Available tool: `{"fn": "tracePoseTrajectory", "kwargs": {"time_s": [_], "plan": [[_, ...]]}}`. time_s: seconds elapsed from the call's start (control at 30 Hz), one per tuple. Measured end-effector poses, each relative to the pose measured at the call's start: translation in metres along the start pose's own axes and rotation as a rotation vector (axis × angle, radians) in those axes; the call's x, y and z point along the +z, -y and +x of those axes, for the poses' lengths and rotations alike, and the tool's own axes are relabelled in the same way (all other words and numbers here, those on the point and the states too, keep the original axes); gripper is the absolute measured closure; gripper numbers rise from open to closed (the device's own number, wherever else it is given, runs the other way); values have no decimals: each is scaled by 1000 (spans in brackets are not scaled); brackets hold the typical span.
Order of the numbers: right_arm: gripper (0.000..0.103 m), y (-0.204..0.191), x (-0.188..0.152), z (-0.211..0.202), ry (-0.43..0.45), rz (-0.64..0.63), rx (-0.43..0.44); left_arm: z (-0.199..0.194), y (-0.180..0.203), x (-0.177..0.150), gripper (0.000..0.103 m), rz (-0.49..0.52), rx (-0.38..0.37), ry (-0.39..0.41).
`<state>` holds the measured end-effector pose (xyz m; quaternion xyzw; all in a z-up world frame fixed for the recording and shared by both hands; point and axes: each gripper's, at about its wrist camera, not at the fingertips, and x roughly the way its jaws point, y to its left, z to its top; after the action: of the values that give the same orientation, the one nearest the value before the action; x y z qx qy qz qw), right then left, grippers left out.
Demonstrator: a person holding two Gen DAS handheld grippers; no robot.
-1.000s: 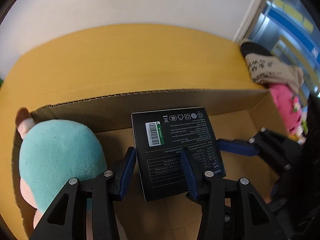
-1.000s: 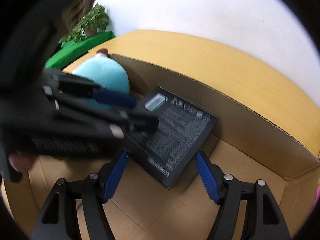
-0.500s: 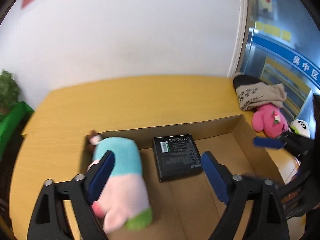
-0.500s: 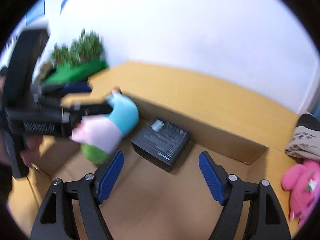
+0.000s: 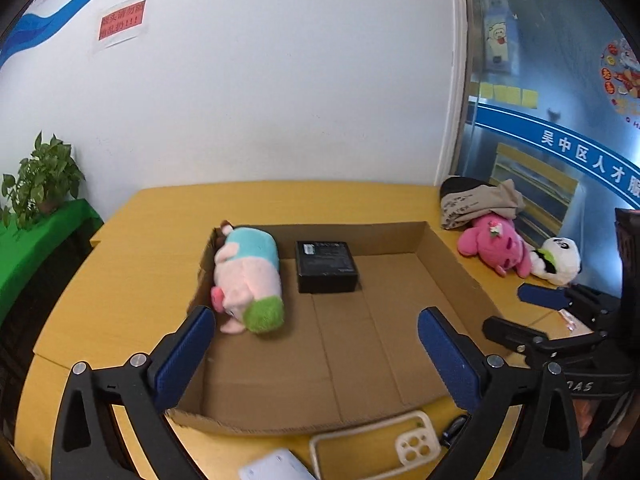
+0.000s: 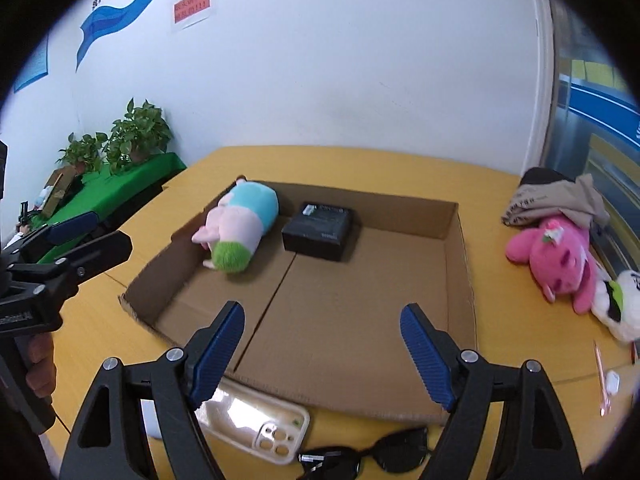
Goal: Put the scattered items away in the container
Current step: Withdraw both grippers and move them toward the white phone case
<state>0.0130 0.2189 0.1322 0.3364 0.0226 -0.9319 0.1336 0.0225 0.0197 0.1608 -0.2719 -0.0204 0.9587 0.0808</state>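
While both grippers, left (image 5: 312, 344) opening and right (image 6: 322, 342) wide, hang empty above the cardboard box (image 6: 460, 280), a phone case (image 6: 260, 426) and sunglasses (image 6: 372, 458) lie just outside its near wall.

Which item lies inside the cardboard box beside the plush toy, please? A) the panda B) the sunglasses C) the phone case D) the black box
D: the black box lies on the cardboard box's floor beside the plush toy.
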Motion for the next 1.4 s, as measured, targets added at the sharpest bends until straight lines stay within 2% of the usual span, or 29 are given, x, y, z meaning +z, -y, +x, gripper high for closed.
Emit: {"fn": "tracePoseTrajectory", "kwargs": {"time_s": [0.4, 0.7, 0.83, 1.4], "plan": [[23, -14, -30, -39, 20, -1, -21, -39, 24, -19, 0, 27, -27, 16], [23, -5, -34, -47, 32, 15, -26, -33, 31, -23, 0, 24, -30, -16], [23, -4, -36, -43, 24, 22, -25, -30, 33, -23, 0, 4, -68, -26], [23, -5, -39, -30, -2, 25, -16, -17, 28, -35, 0, 4, -69, -61]]}}
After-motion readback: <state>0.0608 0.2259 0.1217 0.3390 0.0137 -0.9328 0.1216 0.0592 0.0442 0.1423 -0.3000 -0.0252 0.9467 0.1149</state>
